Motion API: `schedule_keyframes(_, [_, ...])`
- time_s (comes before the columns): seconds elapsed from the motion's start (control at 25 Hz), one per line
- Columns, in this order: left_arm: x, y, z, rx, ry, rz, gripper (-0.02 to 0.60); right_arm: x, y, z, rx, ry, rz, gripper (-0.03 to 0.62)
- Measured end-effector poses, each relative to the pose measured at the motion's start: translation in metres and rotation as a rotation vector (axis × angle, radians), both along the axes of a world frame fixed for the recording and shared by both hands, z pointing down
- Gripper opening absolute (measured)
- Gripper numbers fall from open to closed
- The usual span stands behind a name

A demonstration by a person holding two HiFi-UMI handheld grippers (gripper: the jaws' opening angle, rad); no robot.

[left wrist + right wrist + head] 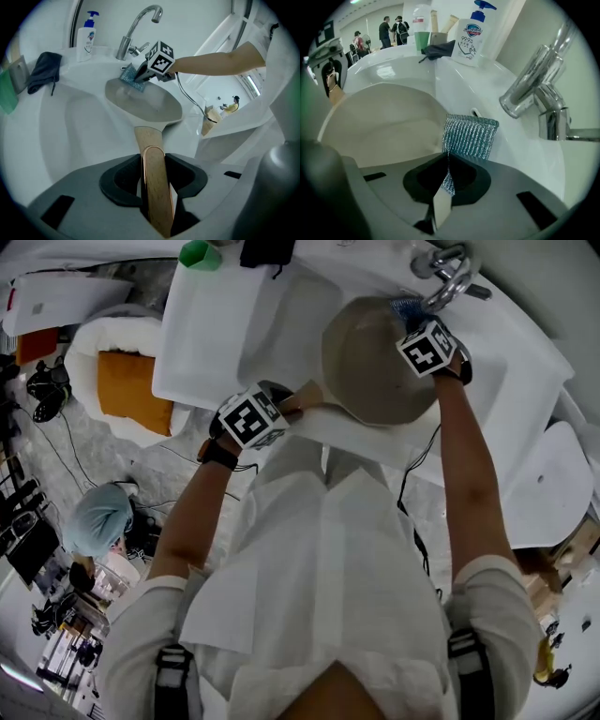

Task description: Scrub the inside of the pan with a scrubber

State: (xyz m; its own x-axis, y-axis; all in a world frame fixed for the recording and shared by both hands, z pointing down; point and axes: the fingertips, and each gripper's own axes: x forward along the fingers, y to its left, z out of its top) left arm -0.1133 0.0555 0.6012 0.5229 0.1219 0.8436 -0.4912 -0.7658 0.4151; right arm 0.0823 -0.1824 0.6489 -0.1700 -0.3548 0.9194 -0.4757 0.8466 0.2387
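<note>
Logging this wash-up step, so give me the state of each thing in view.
pan: held over the sink by its wooden handle.
left gripper: shut on the pan's handle.
scrubber: pinched by one edge, at the pan's far rim.
right gripper: shut on the scrubber.
faucet: no water seen running.
soap bottle: upright on the sink ledge.
dark cloth: draped on the ledge.

Washbasin area within a large open workroom, white sink [61, 131], chrome tap [124, 46] at 12 o'clock in the left gripper view, soap bottle [86, 42], floor cables [70, 442], standing people [391, 30] beyond.
</note>
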Motion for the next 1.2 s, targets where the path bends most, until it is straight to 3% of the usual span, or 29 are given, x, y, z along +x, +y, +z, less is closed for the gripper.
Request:
schedule_keyframes(0.48, [-0.002,0.000,0.000,-0.003,0.005,0.005,0.166,-0.084,-0.006,-0.011,-0.045,-0.219,0.058,0.014])
schedule_keyframes(0.72, [-0.001,0.000,0.000,-0.006,0.007,0.004,0.166,-0.106,0.009,-0.016,-0.079,-0.290,0.060,0.014])
schedule_keyframes(1.2, [-0.002,0.001,-0.003,0.003,0.003,0.008,0.166,-0.151,0.084,-0.034,-0.165,-0.400,-0.079,0.014])
